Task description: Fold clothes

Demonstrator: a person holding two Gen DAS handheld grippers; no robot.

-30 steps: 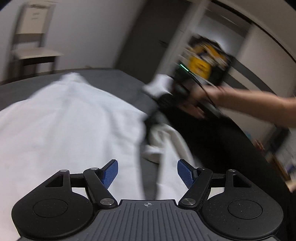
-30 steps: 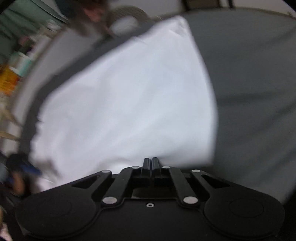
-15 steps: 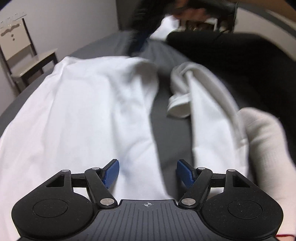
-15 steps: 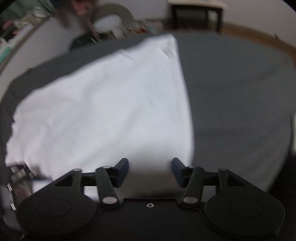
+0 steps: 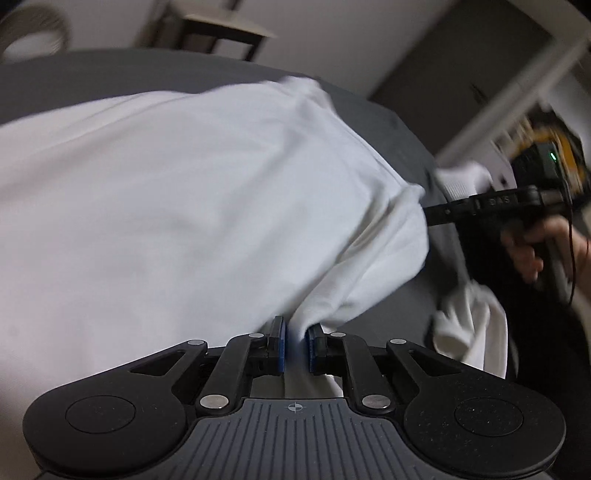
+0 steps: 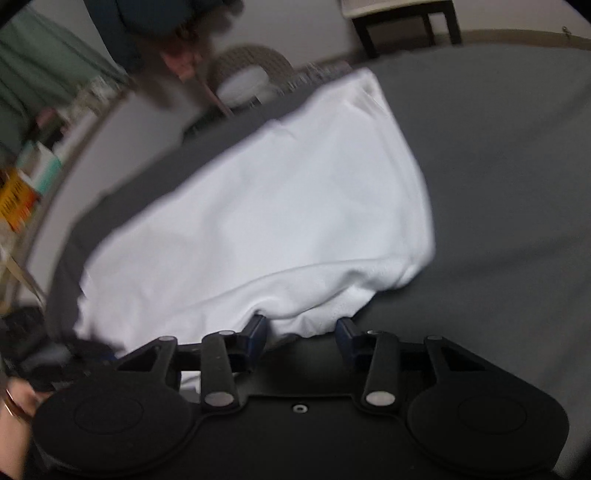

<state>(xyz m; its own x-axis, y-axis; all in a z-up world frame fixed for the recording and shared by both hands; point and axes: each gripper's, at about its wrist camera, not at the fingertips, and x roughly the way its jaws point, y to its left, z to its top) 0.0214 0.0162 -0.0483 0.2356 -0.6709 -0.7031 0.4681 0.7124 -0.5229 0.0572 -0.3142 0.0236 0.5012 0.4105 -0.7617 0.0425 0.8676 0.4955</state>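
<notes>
A white garment (image 5: 184,192) lies spread over the grey bed (image 5: 92,77). My left gripper (image 5: 295,347) is shut on a pinched fold at the garment's near edge. In the left wrist view my right gripper (image 5: 430,217) reaches in from the right to the garment's side edge, held by a hand (image 5: 528,251). In the right wrist view the right gripper (image 6: 301,328) stands open, with a bunched edge of the garment (image 6: 277,206) lying between its fingers. A loose white part of cloth (image 5: 469,325) hangs at the right.
The grey bed (image 6: 498,166) stretches bare to the right of the garment. A dark side table (image 6: 402,14) and a wicker chair (image 6: 247,74) stand beyond the bed. Cluttered shelves (image 6: 22,192) line the left. Dark clothing of the person (image 5: 535,350) fills the right side.
My left gripper, open half a second ago, has shut on the garment's edge. The right gripper, shut a second ago, opened and now sits against a bunched fold of the edge.
</notes>
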